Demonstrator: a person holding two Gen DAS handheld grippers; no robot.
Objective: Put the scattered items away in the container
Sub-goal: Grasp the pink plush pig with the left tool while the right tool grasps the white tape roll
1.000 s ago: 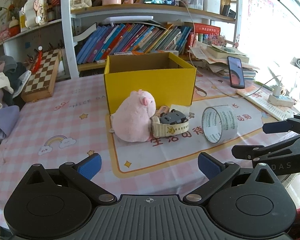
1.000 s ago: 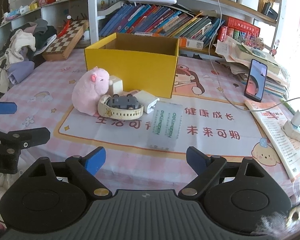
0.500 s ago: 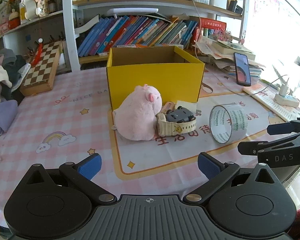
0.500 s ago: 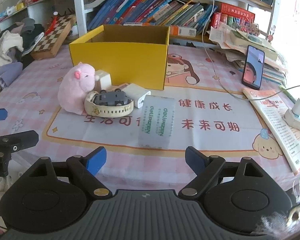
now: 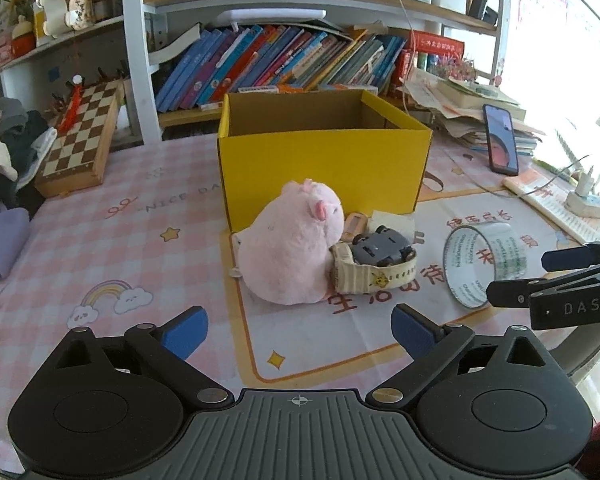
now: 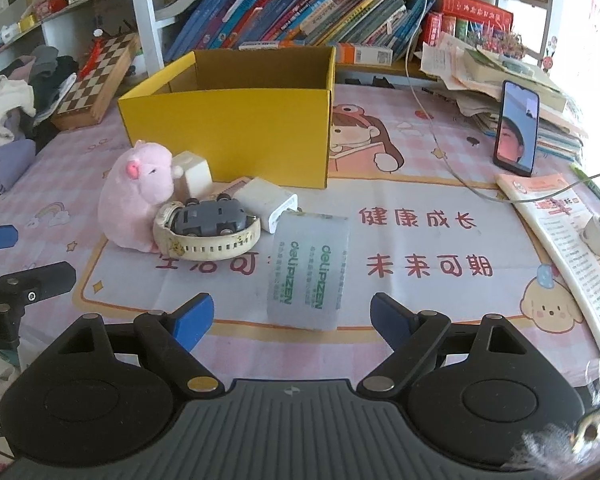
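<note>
Both grippers have moved closer over the tabletop (image 6: 420, 160), left gripper (image 5: 300, 330) and right gripper (image 6: 292, 318) wide open and empty, the tape roll (image 6: 308, 270) lying just ahead, beside the yellow box (image 6: 236, 128), likely first pickup.

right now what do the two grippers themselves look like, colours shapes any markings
Both match: a black ribbed body flanked by two round black discs, with black linkage arms on silver pivot pins. The left gripper and right gripper each end in blue pads. From the left wrist view, the right gripper's side shows white "DAS" lettering. No cables or sleeves are clearly visible.
</note>
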